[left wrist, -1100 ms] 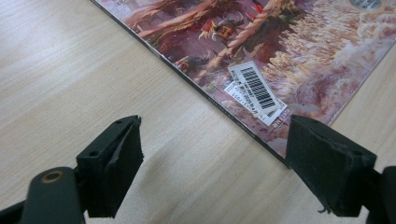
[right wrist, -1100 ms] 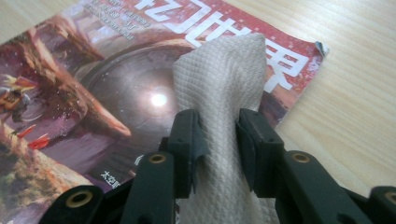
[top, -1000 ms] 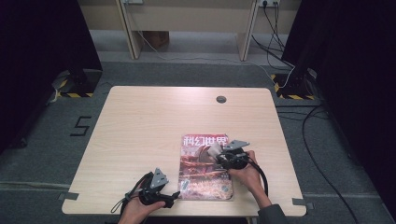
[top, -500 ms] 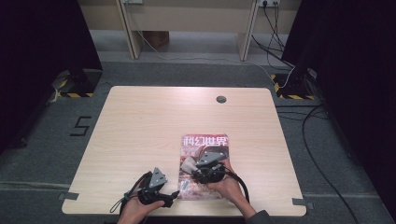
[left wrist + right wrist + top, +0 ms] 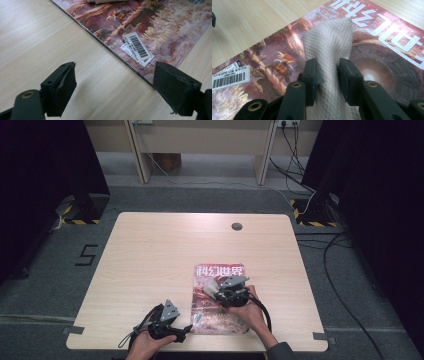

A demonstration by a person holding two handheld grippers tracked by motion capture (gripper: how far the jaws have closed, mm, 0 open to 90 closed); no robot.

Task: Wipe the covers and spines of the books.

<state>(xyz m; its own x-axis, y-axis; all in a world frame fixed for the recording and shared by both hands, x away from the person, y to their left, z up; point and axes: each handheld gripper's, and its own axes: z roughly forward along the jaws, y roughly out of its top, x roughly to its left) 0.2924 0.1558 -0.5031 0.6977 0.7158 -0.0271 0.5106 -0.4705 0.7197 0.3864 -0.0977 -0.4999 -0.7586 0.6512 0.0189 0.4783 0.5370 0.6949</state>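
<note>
The right gripper [image 5: 329, 72], jaws pinching a folded white cloth [image 5: 329, 42], is wiping the magazine [image 5: 220, 300] at the table's near right, so next comes another sweep while the left gripper [image 5: 115, 92] waits spread beside it.

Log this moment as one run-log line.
right hand-held gripper: shut on cloth, over magazine cover | left hand-held gripper: open, holding nothing, at the magazine's near-left corner | table
</note>
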